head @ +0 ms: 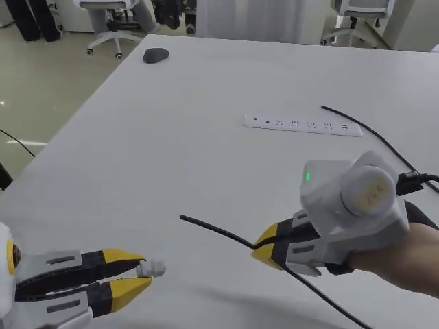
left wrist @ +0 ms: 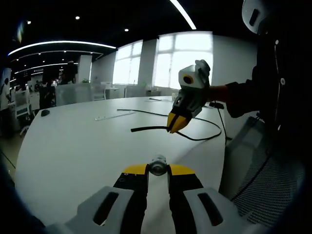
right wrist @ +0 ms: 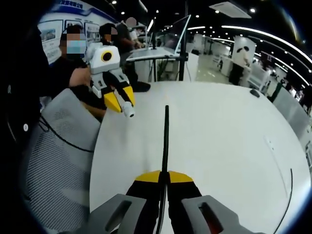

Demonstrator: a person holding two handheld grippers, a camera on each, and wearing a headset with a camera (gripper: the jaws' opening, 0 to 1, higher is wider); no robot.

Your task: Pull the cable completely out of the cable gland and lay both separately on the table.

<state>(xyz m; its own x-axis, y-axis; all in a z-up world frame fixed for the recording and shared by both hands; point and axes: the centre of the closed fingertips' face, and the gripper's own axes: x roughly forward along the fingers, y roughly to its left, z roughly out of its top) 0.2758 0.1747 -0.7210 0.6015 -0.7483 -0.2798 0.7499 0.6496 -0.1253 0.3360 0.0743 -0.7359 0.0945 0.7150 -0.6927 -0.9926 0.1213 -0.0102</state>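
Observation:
The small grey cable gland (head: 155, 269) is pinched between the yellow tips of my left gripper (head: 137, 273) at the lower left, just above the white table (head: 206, 157). In the left gripper view the cable gland (left wrist: 158, 165) sits at the tips of my left gripper (left wrist: 158, 170). My right gripper (head: 264, 247) is shut on the black cable (head: 212, 229), whose free end points left, clear of the gland. In the right gripper view the cable (right wrist: 165, 141) runs straight out from my right gripper (right wrist: 163, 175), with the left gripper (right wrist: 125, 106) beyond it.
A white power strip (head: 303, 125) lies mid-table, and the black cable's far run (head: 370, 133) curves past it toward the right edge. A dark mouse (head: 156, 55) rests at the far left. Office chairs (head: 110, 20) and people stand beyond the table.

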